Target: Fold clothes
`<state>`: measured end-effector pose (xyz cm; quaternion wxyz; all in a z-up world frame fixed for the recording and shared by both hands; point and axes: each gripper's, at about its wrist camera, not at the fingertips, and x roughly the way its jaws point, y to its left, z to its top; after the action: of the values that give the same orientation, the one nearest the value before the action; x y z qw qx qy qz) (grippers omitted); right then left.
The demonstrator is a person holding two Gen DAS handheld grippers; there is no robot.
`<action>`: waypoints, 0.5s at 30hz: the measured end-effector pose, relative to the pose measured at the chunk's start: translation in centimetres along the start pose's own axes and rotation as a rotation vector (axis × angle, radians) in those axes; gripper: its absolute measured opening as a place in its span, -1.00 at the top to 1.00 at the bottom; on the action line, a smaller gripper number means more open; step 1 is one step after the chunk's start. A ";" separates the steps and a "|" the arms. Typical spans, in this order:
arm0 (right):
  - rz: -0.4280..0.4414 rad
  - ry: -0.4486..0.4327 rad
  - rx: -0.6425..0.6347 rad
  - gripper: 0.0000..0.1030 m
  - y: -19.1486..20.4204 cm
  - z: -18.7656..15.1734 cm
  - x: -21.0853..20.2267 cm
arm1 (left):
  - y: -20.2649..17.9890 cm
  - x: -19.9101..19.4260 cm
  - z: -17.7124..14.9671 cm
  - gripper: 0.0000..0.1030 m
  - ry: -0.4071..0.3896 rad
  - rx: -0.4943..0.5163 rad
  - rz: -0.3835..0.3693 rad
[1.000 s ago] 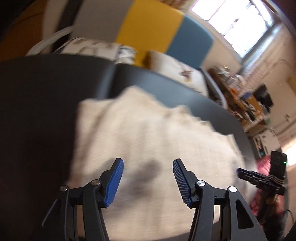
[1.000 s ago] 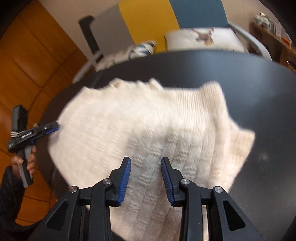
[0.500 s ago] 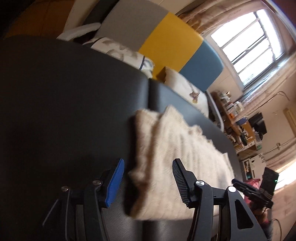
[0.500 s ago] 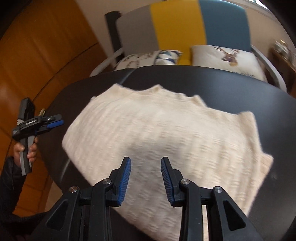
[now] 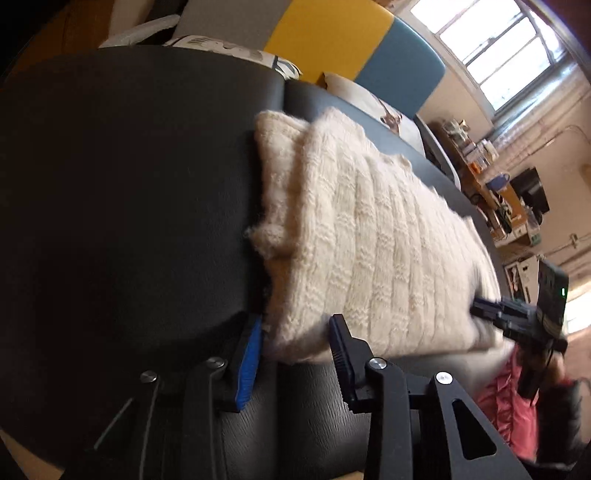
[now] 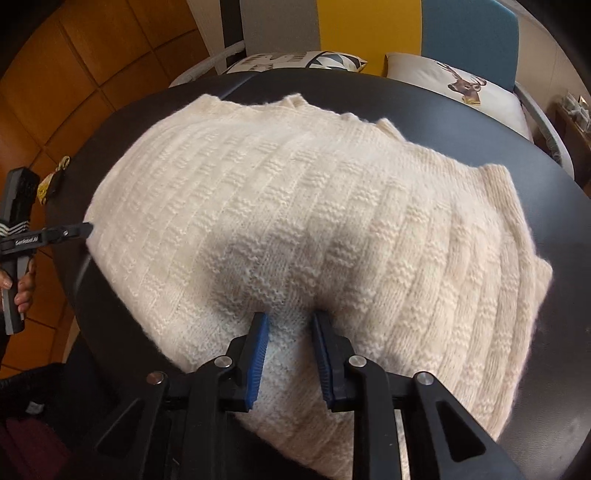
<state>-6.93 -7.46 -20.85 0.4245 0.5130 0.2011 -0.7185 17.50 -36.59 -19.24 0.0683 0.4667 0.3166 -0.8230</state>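
A cream knitted sweater [image 6: 295, 206] lies folded on a round black table [image 6: 517, 155], covering most of its middle. In the right wrist view its long axis runs from the left edge of the table, low in the picture, up and across to the right, with the knit ribs curving the same way; the far edge is uneven, with small peaks of cloth. In the left wrist view the sweater [image 5: 369, 229] stretches away from the camera as a long band, a second layer showing along its left side.

The left gripper [image 5: 295, 332] is closing around the near corner of the sweater; the cloth sits between its jaws, still at a medium gap, and only the left pad seems to touch it. The right gripper [image 6: 290, 325] is closing too, its jaws narrow and sunk into the knit at the near edge, with a fold of cloth bunched between the pads.

Behind the table stands a bench [image 6: 469, 33] with grey, yellow and blue back panels and printed cushions [image 6: 454, 85]. A bright window [image 5: 491, 48] and cluttered shelves [image 5: 491, 192] fill the left view's right side; the wall [image 6: 74, 66] in the right view has orange wooden panels.
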 end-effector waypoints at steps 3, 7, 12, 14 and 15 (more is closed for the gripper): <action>-0.018 0.001 0.000 0.52 -0.7 0.2 -0.8 | -0.1 -1.2 -1.0 0.22 -0.002 -0.036 -0.040; 0.023 -0.083 0.036 0.32 -0.8 0.7 -3.1 | 1.2 -3.4 0.5 -0.33 -0.100 -0.136 -0.083; 0.052 -0.109 0.134 0.31 -1.9 0.3 -3.4 | 3.6 -2.0 5.2 -0.51 -0.093 -0.268 -0.217; 0.019 -0.092 0.153 0.31 -2.4 -0.1 -3.0 | 4.4 -0.4 6.5 -0.51 -0.044 -0.309 -0.244; 0.013 -0.089 0.164 0.31 -2.6 -0.3 -2.9 | 4.6 0.2 7.0 -0.51 -0.029 -0.308 -0.256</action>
<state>-8.52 -4.60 -18.70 0.3942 0.5149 0.1195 -0.7518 14.20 -44.25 -18.92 0.0382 0.3946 0.4946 -0.7735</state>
